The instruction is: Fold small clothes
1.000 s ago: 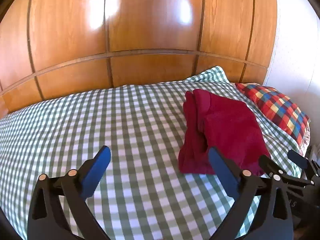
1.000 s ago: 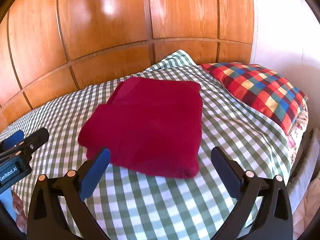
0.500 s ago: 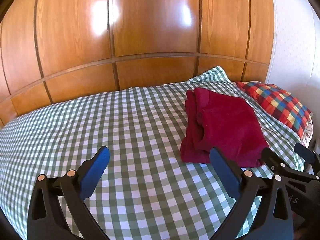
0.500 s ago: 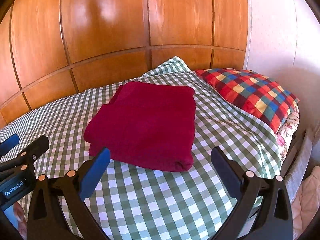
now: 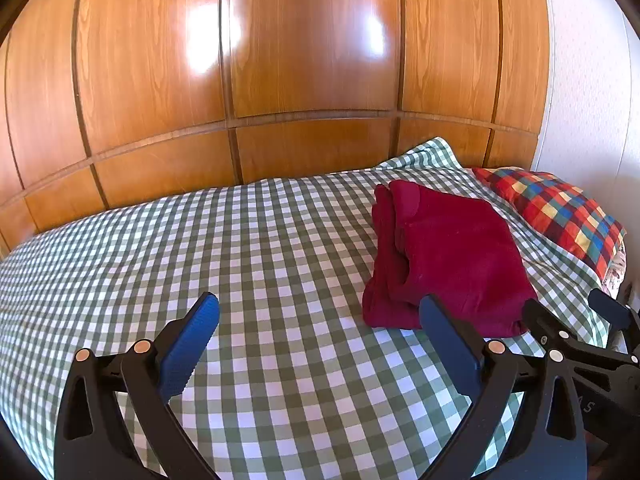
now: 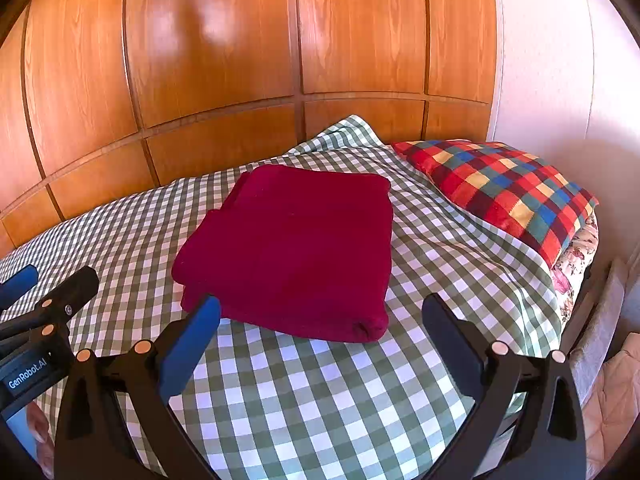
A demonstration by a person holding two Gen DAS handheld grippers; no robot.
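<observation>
A dark red garment (image 5: 448, 256) lies folded in a neat rectangle on the green checked bed cover (image 5: 240, 264); it also shows in the right wrist view (image 6: 296, 248). My left gripper (image 5: 316, 324) is open and empty, held above the cover to the garment's left and near side. My right gripper (image 6: 320, 320) is open and empty, held just in front of the garment's near edge, not touching it. The right gripper shows at the lower right of the left wrist view (image 5: 576, 320), and the left gripper at the lower left of the right wrist view (image 6: 44, 292).
A wooden panelled headboard (image 5: 304, 80) rises behind the bed. A multicoloured checked pillow (image 6: 504, 188) lies to the garment's right, by a white wall (image 6: 560, 80). The bed's right edge drops off near the pillow (image 6: 576, 280).
Both grippers have pulled back and risen a little from the folded garment, which looks smaller and farther now. The garment has not moved. Both grippers stay open.
</observation>
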